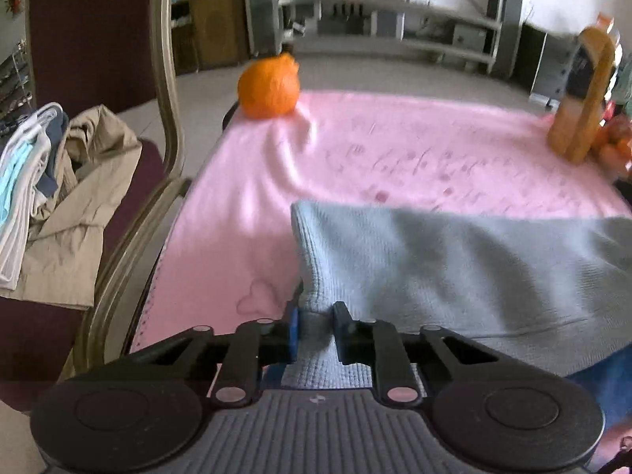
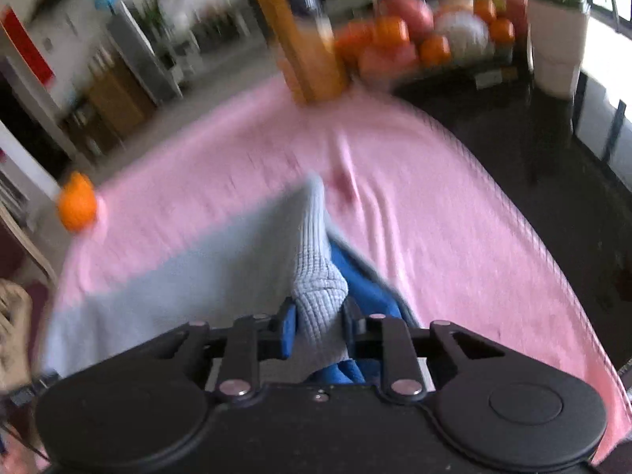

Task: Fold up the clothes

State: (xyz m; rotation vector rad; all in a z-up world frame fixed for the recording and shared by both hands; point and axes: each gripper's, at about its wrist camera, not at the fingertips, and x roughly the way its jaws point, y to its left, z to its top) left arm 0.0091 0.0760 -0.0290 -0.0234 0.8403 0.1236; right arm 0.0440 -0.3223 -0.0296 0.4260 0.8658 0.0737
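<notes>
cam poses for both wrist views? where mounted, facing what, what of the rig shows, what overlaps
Left wrist: on the left gripper, facing forward over the pink cloth toward the orange; chair with piled clothes at left. Rig showing: jaws shut on the light blue garment.
Right wrist: on the right gripper, tilted, blurred, facing the fruit pile. Rig showing: jaws shut on the same garment.
Shared: garment, pink cloth, orange, tall yellow object.

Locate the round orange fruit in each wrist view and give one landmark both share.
Left wrist: the round orange fruit sits upper centre-left, at the far edge of the pink cloth.
Right wrist: the fruit is at the left edge, mid-height.
Shared landmark: the tall amber-yellow bottle.
</notes>
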